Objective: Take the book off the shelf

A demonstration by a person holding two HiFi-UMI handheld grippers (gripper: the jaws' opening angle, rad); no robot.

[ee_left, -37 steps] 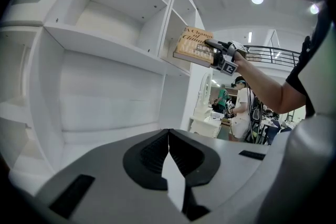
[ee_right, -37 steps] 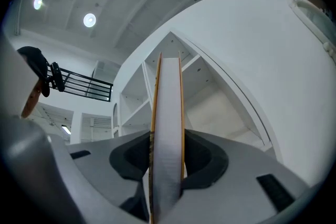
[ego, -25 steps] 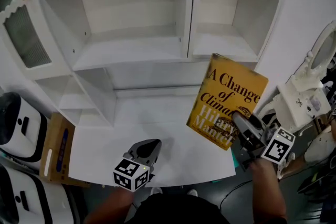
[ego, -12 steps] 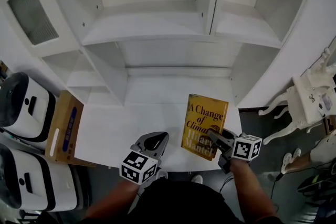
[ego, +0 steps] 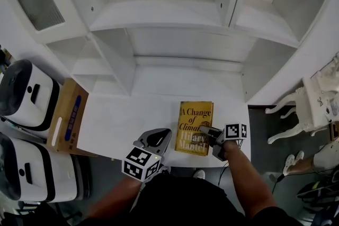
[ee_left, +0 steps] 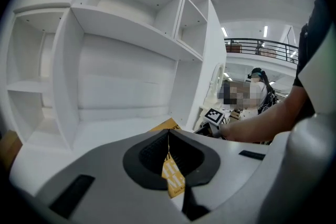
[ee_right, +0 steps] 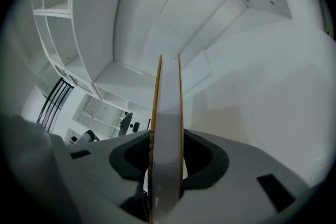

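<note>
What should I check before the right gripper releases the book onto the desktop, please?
1. Right gripper jaws clamped on the book: ok.
2. Book out of the shelf unit and over the white desktop: ok.
3. Book resting flat on the desktop: cannot tell.
4. Book's near edge inside the desktop's front edge: ok.
5. Left gripper jaws together, empty, apart from the book: ok.

Lower book corner behind right hand-held gripper
</note>
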